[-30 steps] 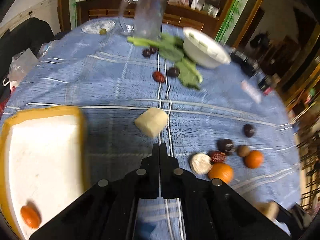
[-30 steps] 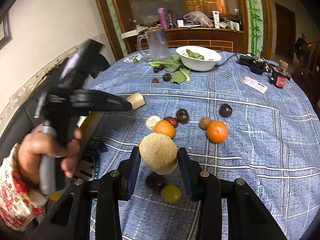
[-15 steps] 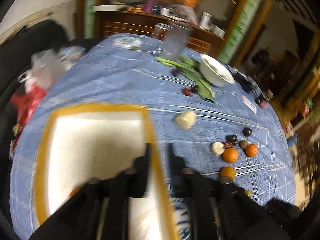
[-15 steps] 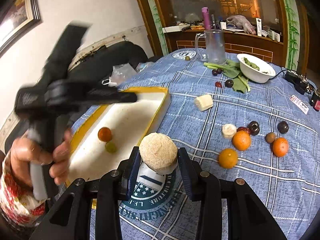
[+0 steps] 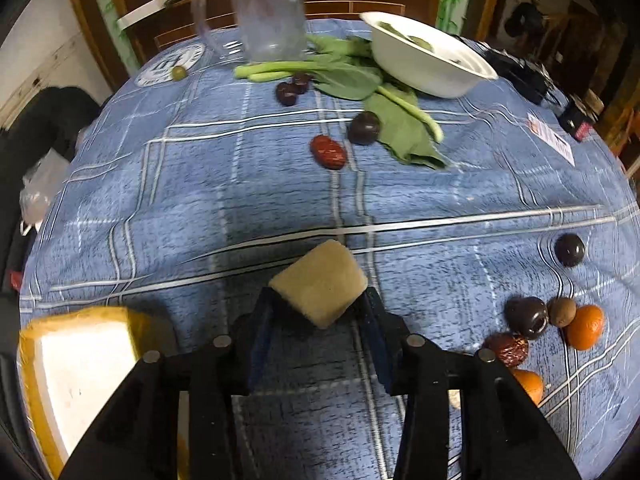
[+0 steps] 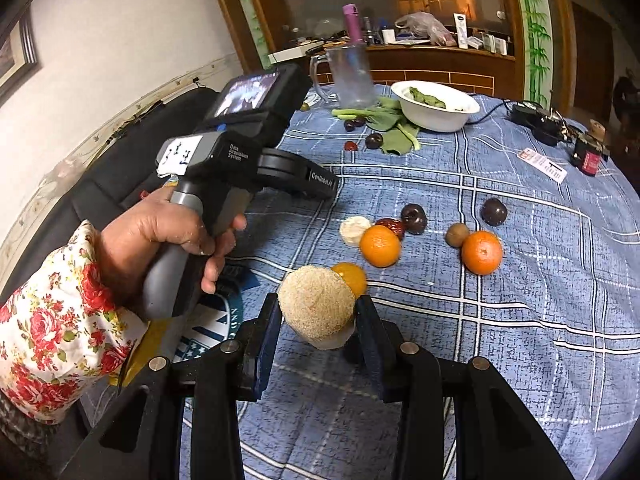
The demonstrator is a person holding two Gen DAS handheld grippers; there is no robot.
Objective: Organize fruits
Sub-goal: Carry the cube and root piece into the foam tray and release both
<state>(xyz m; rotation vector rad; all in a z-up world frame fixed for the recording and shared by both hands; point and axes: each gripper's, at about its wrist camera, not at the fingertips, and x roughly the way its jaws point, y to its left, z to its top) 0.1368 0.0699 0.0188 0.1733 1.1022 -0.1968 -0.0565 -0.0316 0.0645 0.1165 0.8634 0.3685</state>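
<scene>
In the left wrist view my left gripper (image 5: 318,300) points down at a pale yellow cube (image 5: 320,284) lying on the blue checked cloth. Its jaws are opening, and the cube sits between the fingertips. My right gripper (image 6: 318,320) is shut on a round piece of fruit (image 6: 316,306) with a tan fuzzy top and pale sides, held above the cloth. Beyond it lie oranges (image 6: 380,246), a pale slice (image 6: 354,230), dark plums (image 6: 414,218) and a red date (image 6: 390,225). The yellow-rimmed white tray (image 5: 132,320) shows at lower left.
A white bowl (image 5: 432,64), a glass mug (image 5: 268,12) and leafy greens (image 5: 360,80) stand at the far side, with a red date (image 5: 328,152) and a plum (image 5: 364,128) nearby. A hand (image 6: 168,236) in a floral sleeve holds the left gripper's handle.
My left gripper was shut above the cloth, swung over the tray with its jaws parting, and now stands around the yellow cube. The right gripper still holds the tan-topped piece.
</scene>
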